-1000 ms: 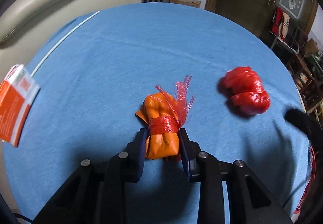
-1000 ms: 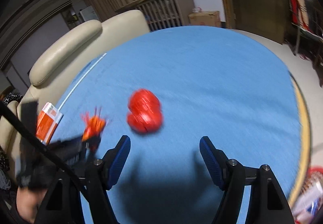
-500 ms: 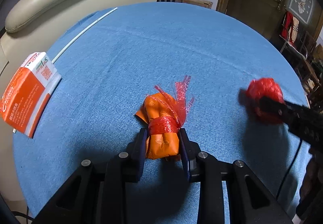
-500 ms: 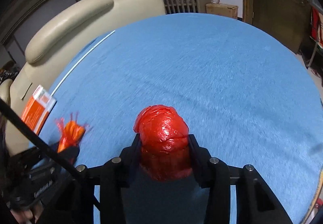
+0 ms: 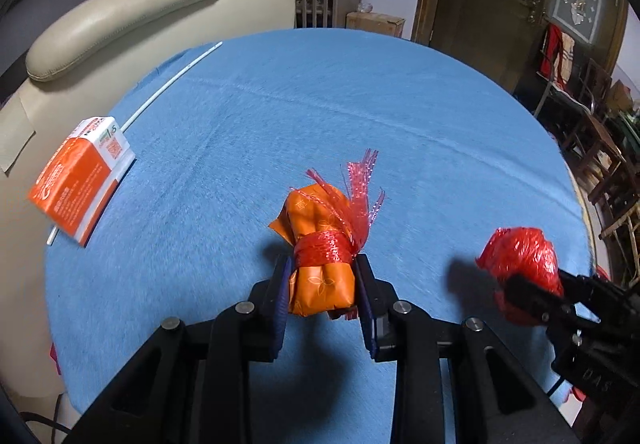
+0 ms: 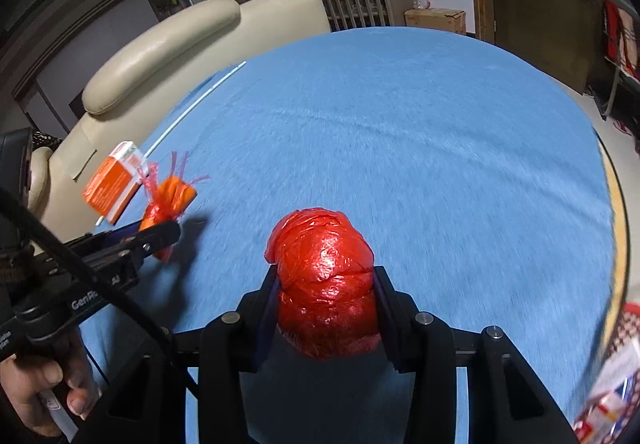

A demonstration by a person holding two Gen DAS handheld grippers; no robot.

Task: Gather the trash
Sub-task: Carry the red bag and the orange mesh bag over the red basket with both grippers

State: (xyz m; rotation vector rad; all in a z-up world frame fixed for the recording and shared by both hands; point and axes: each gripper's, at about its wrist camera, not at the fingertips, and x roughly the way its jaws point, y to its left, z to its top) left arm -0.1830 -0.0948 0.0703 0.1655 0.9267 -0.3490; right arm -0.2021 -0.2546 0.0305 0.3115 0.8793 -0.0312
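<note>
- Two bundles of trash in the left wrist view: orange packet [image 5: 322, 282] tied with red mesh, clamped between the left tongs [image 5: 322, 298] above the blue table [image 5: 360, 116]; red plastic ball [image 5: 520, 264] right of the packet, pinched by the right tongs [image 5: 532, 298].
- Orange carton [image 5: 76, 190] at the table's left edge, left of the packet, over a thin white rod [image 5: 172, 82].
- In the right wrist view, right tongs [image 6: 326, 314] closed on the red plastic ball [image 6: 324, 280].
- Left of the ball, left tongs [image 6: 156, 234] gripping the orange packet [image 6: 170, 200], carton [image 6: 114, 184] just behind it.
- Cream sofa [image 6: 168, 44] beyond the table's far left rim.
</note>
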